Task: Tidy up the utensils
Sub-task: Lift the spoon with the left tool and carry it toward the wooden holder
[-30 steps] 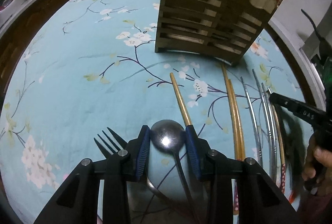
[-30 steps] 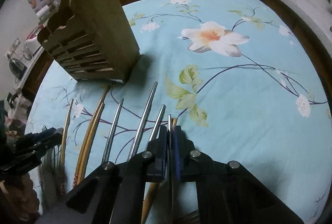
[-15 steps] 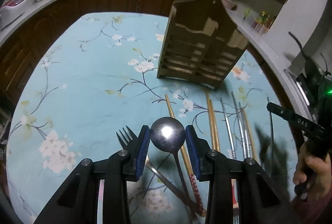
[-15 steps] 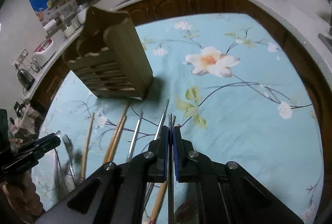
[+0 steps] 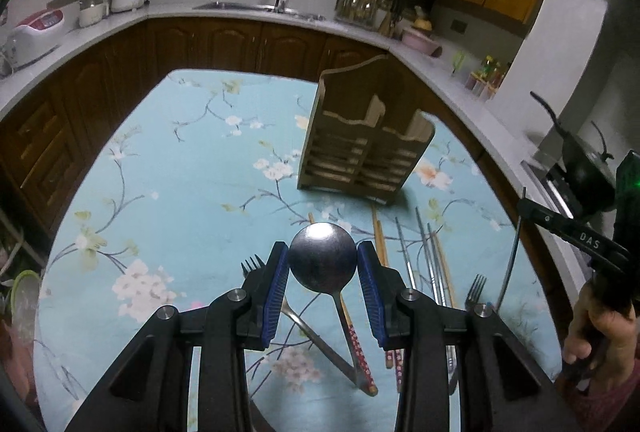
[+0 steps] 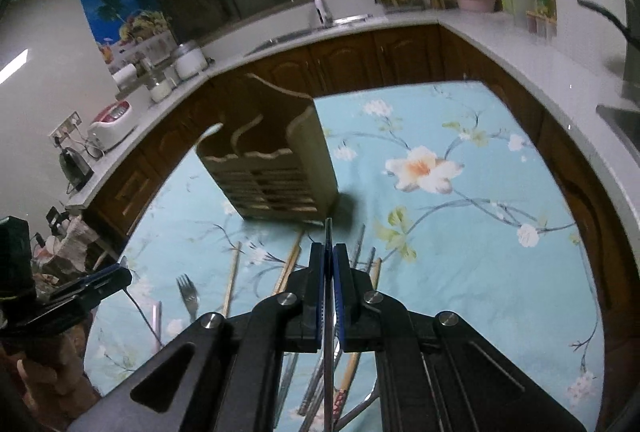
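The spoon (image 5: 323,263) is sitting bowl-first between the blue pads of the left gripper (image 5: 323,284), which is clasping it above the floral tablecloth (image 5: 160,192). The right gripper (image 6: 329,292), lettered "DAS" on its side, is pinching a thin metal utensil (image 6: 328,332), jaws nearly closed. The wooden holder (image 5: 360,148) is standing beyond, chopsticks (image 5: 424,264) and forks (image 5: 476,288) lying near.

- We count two forks: one (image 5: 253,265), another (image 5: 475,288).
- One spoon (image 5: 323,259).
- One wooden utensil holder (image 5: 362,144).
- Several chopsticks (image 5: 420,256); exact number unclear.
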{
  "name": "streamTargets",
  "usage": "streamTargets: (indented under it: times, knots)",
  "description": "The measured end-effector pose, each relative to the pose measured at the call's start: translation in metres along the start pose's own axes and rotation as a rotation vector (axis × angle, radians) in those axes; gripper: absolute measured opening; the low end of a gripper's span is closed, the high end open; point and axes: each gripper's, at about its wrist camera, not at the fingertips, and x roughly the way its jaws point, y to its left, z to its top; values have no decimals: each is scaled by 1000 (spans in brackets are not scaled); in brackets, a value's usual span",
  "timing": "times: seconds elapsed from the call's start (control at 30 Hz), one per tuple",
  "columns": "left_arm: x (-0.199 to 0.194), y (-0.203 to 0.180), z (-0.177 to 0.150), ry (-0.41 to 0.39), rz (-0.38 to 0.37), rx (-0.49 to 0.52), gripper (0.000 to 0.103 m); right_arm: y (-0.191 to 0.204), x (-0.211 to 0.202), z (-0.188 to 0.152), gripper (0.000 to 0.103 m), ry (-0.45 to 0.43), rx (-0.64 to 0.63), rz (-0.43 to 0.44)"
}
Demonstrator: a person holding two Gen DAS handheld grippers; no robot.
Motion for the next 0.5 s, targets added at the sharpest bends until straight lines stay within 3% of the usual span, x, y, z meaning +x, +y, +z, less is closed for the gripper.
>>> streamTargets:
  times: [0.5]
  knots:
    - [-54, 1, 9, -107, -25, -4, 34, 23, -38, 21, 4, -143, -16, 34]
